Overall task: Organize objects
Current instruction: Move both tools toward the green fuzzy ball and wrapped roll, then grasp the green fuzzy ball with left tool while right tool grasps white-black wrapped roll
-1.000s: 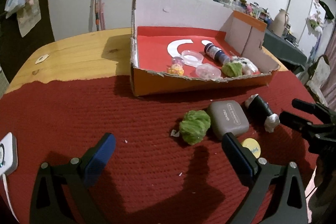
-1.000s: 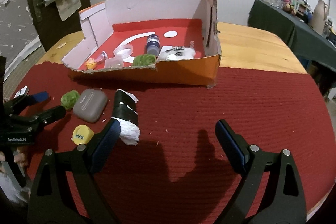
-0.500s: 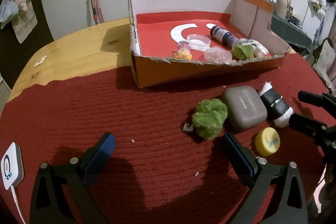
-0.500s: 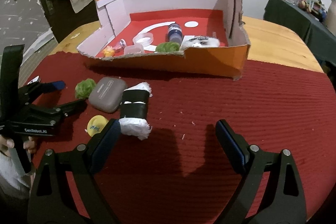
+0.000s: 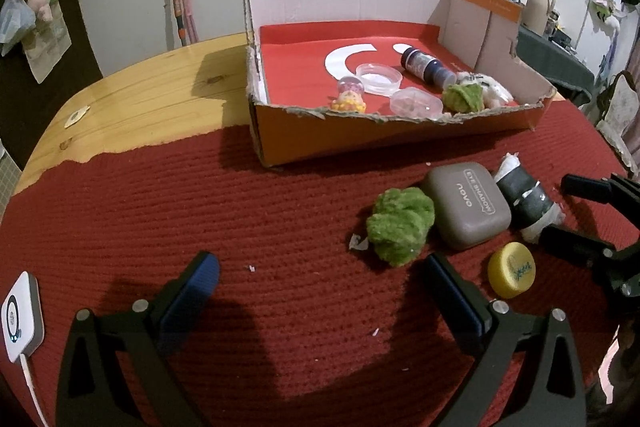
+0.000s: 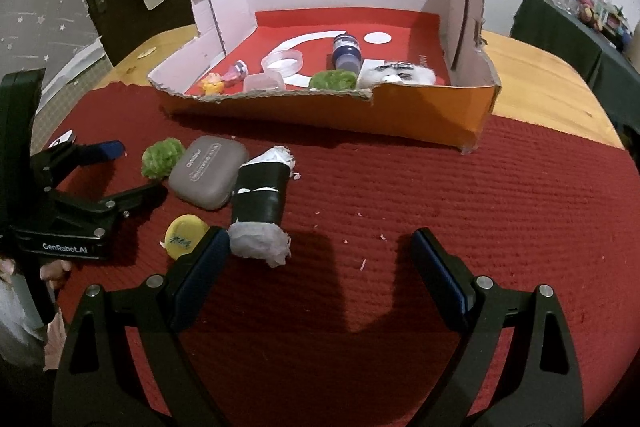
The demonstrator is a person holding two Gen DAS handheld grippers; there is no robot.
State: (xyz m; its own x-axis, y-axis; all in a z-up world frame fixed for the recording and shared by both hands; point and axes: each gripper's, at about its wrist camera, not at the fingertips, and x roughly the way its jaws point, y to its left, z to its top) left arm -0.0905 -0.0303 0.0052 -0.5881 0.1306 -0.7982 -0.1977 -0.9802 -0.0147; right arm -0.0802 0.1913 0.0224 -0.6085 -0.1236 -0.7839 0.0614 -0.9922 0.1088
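An open cardboard box with a red floor holds a dark bottle, clear lids, a small toy, a green fuzzy ball and a white item. On the red mat in front lie a green fuzzy ball, a grey eye-shadow case, a black roll with white paper ends and a yellow cap. My left gripper is open, just short of the green ball. My right gripper is open, its left finger beside the roll.
A white device with a cable lies on the mat at the left. Bare wooden tabletop extends behind and beside the box. Small paper scraps dot the mat. A wall and dark door stand beyond the table.
Both grippers have moved forward toward the loose items and the box; the objects appear larger and nearer. Both stay open. Nothing was picked up.
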